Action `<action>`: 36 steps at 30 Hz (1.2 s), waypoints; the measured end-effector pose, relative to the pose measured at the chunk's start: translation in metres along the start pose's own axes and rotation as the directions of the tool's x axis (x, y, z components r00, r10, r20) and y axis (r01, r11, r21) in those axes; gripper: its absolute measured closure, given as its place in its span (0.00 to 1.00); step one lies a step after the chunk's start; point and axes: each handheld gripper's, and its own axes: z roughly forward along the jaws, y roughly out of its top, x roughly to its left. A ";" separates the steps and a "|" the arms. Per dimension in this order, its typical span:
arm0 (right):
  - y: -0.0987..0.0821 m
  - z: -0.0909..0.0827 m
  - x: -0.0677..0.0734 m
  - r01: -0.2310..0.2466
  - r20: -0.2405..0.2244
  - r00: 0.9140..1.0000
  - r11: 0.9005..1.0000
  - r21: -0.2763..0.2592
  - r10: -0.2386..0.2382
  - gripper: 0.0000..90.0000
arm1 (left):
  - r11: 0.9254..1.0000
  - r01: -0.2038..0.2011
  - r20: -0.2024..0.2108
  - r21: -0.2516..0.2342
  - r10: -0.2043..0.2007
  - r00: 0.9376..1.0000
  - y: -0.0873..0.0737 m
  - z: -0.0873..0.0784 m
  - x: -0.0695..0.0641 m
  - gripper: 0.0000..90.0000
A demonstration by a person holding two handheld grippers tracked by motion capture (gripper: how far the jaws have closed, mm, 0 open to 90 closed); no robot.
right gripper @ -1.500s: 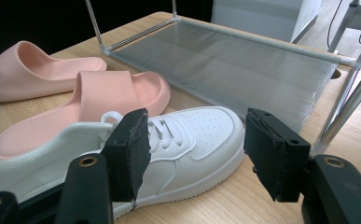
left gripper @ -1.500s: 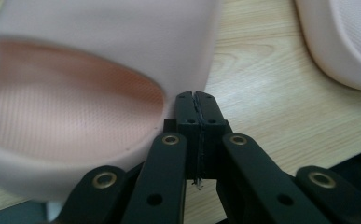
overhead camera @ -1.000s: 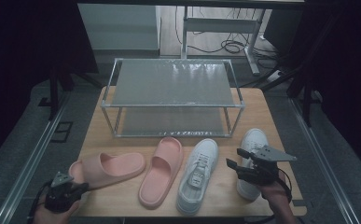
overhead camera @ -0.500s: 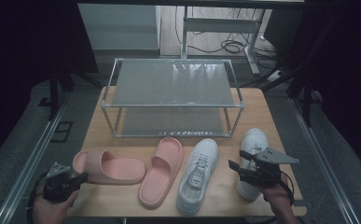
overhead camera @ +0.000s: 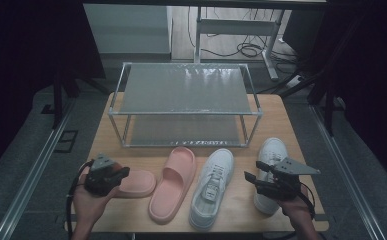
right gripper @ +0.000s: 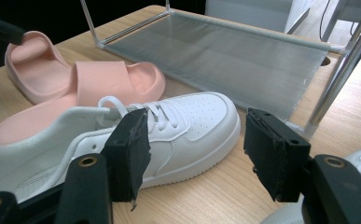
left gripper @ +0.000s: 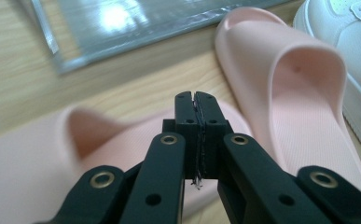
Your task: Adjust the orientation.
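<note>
Two pink slippers and two white sneakers lie in a row on the wooden table (overhead camera: 181,220). My left gripper (overhead camera: 125,173) hovers over the left pink slipper (overhead camera: 140,183), which lies crosswise. Its jaws are shut with nothing between them (left gripper: 197,100), and that slipper (left gripper: 29,154) spreads blurred beneath them. The second pink slipper (overhead camera: 173,182) (left gripper: 290,93) lies just to the right. My right gripper (overhead camera: 253,171) is held over the right white sneaker (overhead camera: 272,149), open and empty (right gripper: 201,149). It looks toward the other white sneaker (overhead camera: 212,187) (right gripper: 183,121).
A two-tier metal rack (overhead camera: 186,87) with mesh shelves (right gripper: 234,51) stands at the back of the table. Behind the table lies grey floor with cables (overhead camera: 246,50) and desk legs. The table's front edge runs just under both hands.
My left gripper has moved right and away from the table's front left corner, rising to sit over the left pink slipper. The right gripper and all the shoes have stayed put.
</note>
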 end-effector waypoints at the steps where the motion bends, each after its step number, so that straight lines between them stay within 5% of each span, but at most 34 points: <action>1: 0.000 0.000 -0.001 -0.001 0.000 1.000 1.000 0.000 0.001 0.45 | 1.000 -0.003 0.001 0.009 0.003 1.000 0.004 0.006 -0.002 0.99; 8: 0.000 -0.001 -0.001 -0.007 0.000 1.000 1.000 -0.002 0.007 0.45 | 0.999 -0.017 0.009 0.045 0.017 1.000 0.026 0.036 -0.017 0.99; 16: -0.001 0.001 0.000 -0.003 -0.005 1.000 1.000 0.006 0.003 0.45 | 0.996 0.010 0.032 0.093 -0.013 0.999 0.034 0.061 -0.016 1.00; 25: -0.002 0.002 -0.001 -0.005 -0.007 1.000 1.000 0.007 0.005 0.45 | 0.986 -0.015 0.002 0.168 0.015 1.000 0.032 0.080 -0.018 0.99; 36: -0.002 0.004 -0.001 -0.006 -0.010 1.000 1.000 0.012 0.006 0.45 | 0.976 0.004 0.001 0.218 -0.004 1.000 0.018 0.086 -0.014 0.99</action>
